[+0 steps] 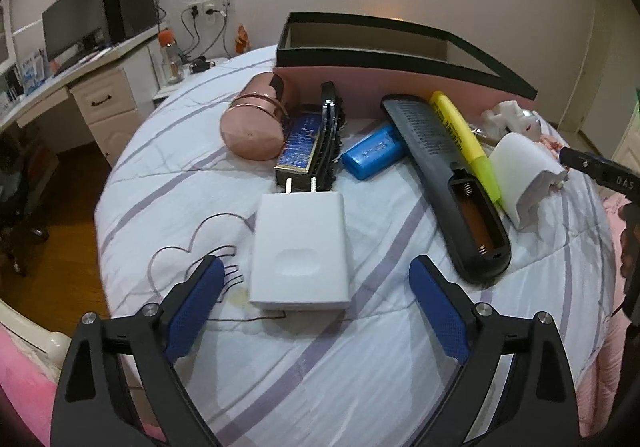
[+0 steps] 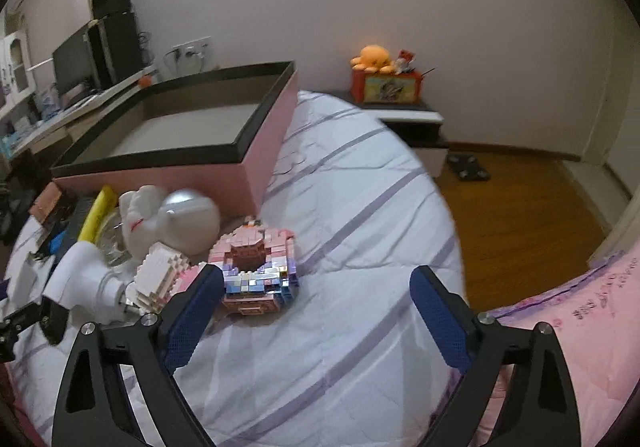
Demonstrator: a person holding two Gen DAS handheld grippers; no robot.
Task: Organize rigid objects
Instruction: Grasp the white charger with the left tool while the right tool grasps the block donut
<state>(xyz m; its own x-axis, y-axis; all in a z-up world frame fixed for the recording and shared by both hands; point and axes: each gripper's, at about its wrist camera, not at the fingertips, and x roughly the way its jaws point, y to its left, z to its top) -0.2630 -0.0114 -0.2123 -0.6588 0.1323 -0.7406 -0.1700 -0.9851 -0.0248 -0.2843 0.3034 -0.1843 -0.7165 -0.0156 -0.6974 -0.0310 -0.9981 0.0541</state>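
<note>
Left gripper (image 1: 316, 279), nearest the lens: blue-padded jaws spread wide and holding nothing, angled down at the striped white quilt of the bed (image 1: 360, 367). The flat white rectangular plug adapter (image 1: 299, 247) lies on the quilt ahead of the jaws, its near end level with the pad tips, free of both pads. Judged step: one item is being lined up for a grasp; the next move calls for advancing until the pads flank the adapter, then closing and carrying it to the box.

Beyond it, in a row: a pink cylindrical case with gold bands (image 1: 252, 127), a blue foil-topped box (image 1: 300, 143), a small blue plastic case (image 1: 374, 153), a long black remote with open battery bay (image 1: 444, 183), a yellow highlighter (image 1: 464, 139) and a white curved plastic holder (image 1: 524, 175).

Right gripper (image 2: 316, 281): jaws likewise wide and empty, tilted down over the quilt, with a pastel brick-built model (image 2: 258, 273) ahead of its left pad.

Farthest: the pink open-topped box with black rim (image 2: 264, 163), apparently empty, standing on the bed
</note>
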